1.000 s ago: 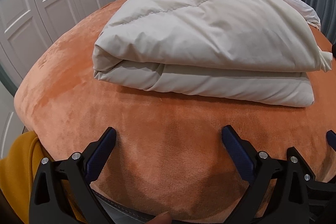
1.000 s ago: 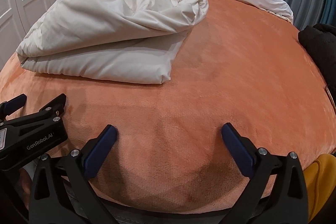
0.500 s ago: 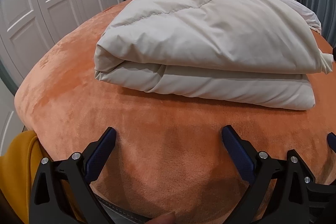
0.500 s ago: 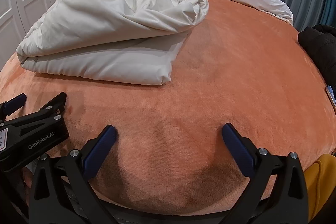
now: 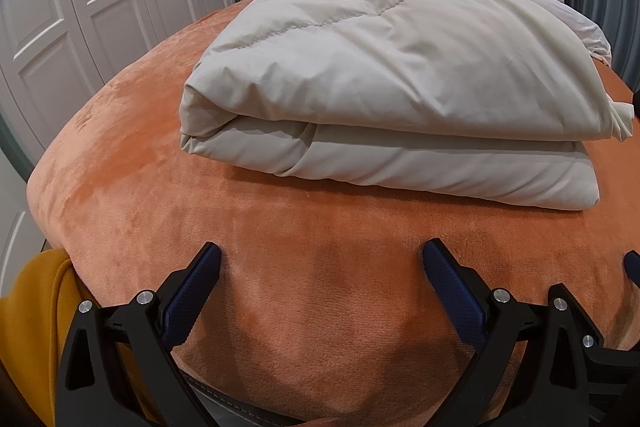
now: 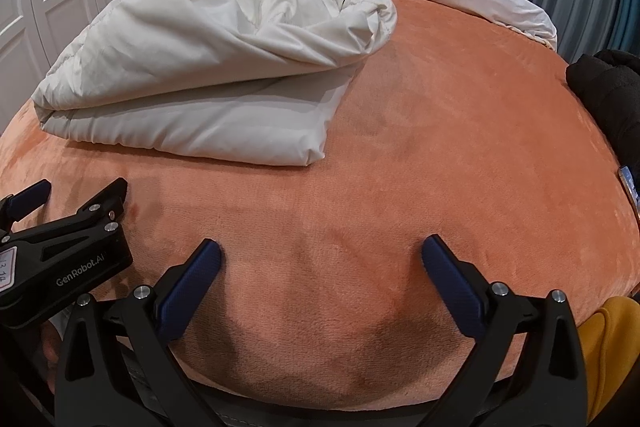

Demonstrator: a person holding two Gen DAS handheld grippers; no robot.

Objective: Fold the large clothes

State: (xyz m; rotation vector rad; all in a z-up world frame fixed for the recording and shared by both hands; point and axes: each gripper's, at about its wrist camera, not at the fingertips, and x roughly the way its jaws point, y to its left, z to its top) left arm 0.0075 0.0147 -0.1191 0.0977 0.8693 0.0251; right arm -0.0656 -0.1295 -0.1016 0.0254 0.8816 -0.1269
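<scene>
Cream quilt (image 5: 384, 75) lies folded on the bed (image 5: 320, 307), both grippers (image 5: 320, 259) (image 6: 320, 259) spread empty short of it (fold looks finished).

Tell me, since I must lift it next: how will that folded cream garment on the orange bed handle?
The cream padded garment looks puffy and quilted, so probably light for its bulk. It is likely floppy: its top layer already sags in loose creases, so the fold may open if lifted by one edge.

soft even light, fisheye-bent edges, sharp focus
</scene>
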